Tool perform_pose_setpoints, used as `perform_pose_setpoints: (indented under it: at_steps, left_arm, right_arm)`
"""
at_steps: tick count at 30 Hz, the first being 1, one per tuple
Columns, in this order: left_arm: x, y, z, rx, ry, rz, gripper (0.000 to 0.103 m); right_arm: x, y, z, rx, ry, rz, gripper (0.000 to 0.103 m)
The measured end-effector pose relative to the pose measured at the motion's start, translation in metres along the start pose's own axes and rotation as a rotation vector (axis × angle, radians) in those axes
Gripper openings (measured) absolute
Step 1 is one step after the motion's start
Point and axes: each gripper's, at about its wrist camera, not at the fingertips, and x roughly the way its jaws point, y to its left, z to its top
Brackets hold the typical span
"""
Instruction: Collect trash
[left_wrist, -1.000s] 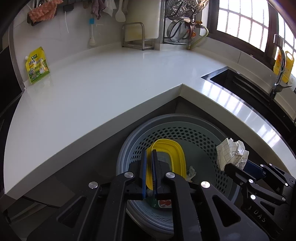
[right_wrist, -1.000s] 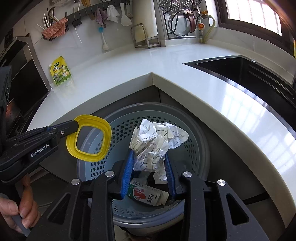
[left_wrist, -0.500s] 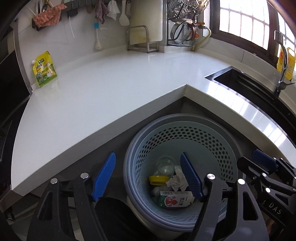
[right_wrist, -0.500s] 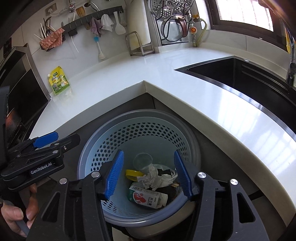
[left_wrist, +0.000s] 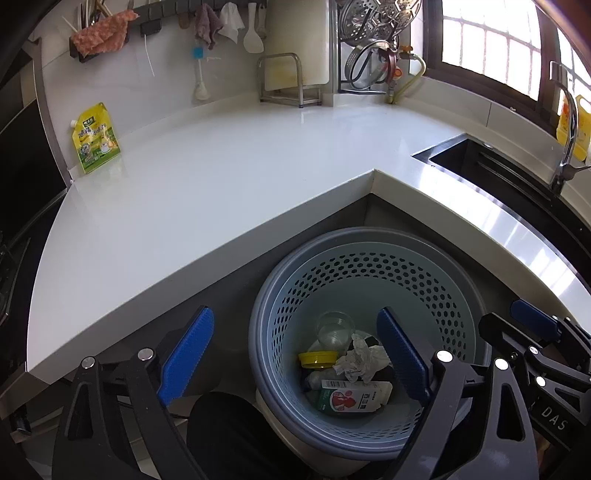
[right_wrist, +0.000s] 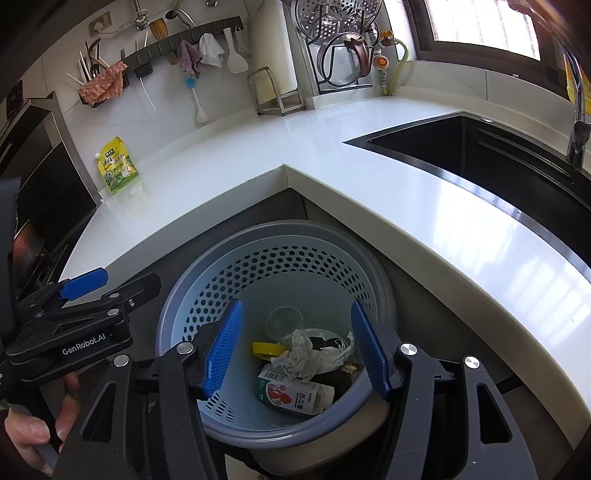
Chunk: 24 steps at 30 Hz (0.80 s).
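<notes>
Trash (left_wrist: 349, 373) — crumpled, heaped — inside perforated bin (left_wrist: 369, 243).

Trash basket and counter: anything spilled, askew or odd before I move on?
Nothing stands out. The basket stands upright with the carton, crumpled paper, yellow lid and clear cup inside; nothing hangs over its rim. The counter shows only a yellow-green pouch leaning at the wall. Both grippers, left and right, are open and hold nothing.

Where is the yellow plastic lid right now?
In both wrist views the yellow plastic lid lies at the bottom of the grey perforated bin, left of the crumpled white paper and below the clear plastic cup.
</notes>
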Motion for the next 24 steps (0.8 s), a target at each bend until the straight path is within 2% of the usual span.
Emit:
perform_pose_setpoints:
  at_steps: [6, 24]
  left_arm:
    - [-0.003, 0.002, 0.001, -0.011, -0.004, 0.005, 0.095]
    - [-0.004, 0.011, 0.002, -0.048, 0.008, 0.020, 0.097]
  right_arm:
    - [-0.002, -0.001, 0.001, 0.011, -0.012, -0.009, 0.067]
    - [-0.001, 0.000, 0.003, 0.027, -0.017, -0.036, 0.072]
